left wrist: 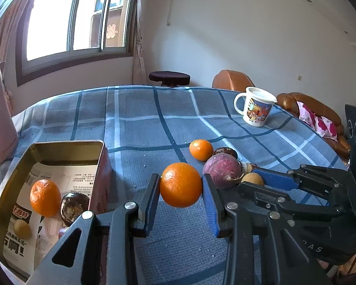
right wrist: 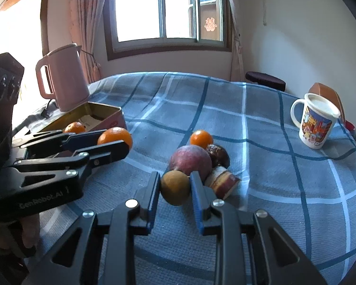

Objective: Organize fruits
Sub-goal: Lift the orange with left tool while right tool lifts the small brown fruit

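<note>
left gripper [left wrist: 180,185]: clamped on a round orange tangerine [left wrist: 180,184], held beside the tin
right gripper [right wrist: 175,185]: closed around a small tan-brown round fruit [right wrist: 175,187], pretty much touching the purple fruit [right wrist: 191,160]
gold rectangular metal tin [left wrist: 66,144]: near the tabletop's left edge, already has an orange [left wrist: 45,197] plus a dark fruit [left wrist: 74,207] inside
checked blue cloth tabletop [left wrist: 142,123]: small orange [left wrist: 201,149] sits in the loose pile mid-table

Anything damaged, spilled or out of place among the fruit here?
One oddity: a cut chunk of something, pale with reddish skin, lies against the purple fruit in the pile of whole fruit. Nothing spilled; the mug stands upright.
</note>
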Available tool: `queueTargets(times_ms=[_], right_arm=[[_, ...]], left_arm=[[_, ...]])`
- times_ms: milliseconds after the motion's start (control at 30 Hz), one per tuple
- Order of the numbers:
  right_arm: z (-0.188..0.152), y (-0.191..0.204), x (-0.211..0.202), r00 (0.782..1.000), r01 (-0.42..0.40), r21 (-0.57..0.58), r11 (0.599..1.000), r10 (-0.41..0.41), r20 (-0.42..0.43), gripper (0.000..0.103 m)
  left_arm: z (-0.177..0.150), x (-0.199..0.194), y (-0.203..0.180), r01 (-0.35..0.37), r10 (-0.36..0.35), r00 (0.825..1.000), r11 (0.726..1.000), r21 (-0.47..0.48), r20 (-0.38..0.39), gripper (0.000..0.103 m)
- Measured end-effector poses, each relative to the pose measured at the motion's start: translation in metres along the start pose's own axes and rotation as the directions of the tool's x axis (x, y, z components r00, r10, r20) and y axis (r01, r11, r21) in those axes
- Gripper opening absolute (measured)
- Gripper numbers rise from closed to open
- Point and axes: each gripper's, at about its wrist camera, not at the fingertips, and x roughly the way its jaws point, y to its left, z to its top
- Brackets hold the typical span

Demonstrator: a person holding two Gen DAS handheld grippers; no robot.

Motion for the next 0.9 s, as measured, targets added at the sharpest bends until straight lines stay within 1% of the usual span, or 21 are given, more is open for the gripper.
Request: queueTargets(times_ms=[900], right_arm=[[-0.002,0.002,-0.025,0.991,0.009,-0.011,1.0,-0.008,0.135,0.029]], left_arm=[[-0.002,-0.016,-0.009,-0.044,0.04,0.994,0.998,0.038,0.097,0.037]])
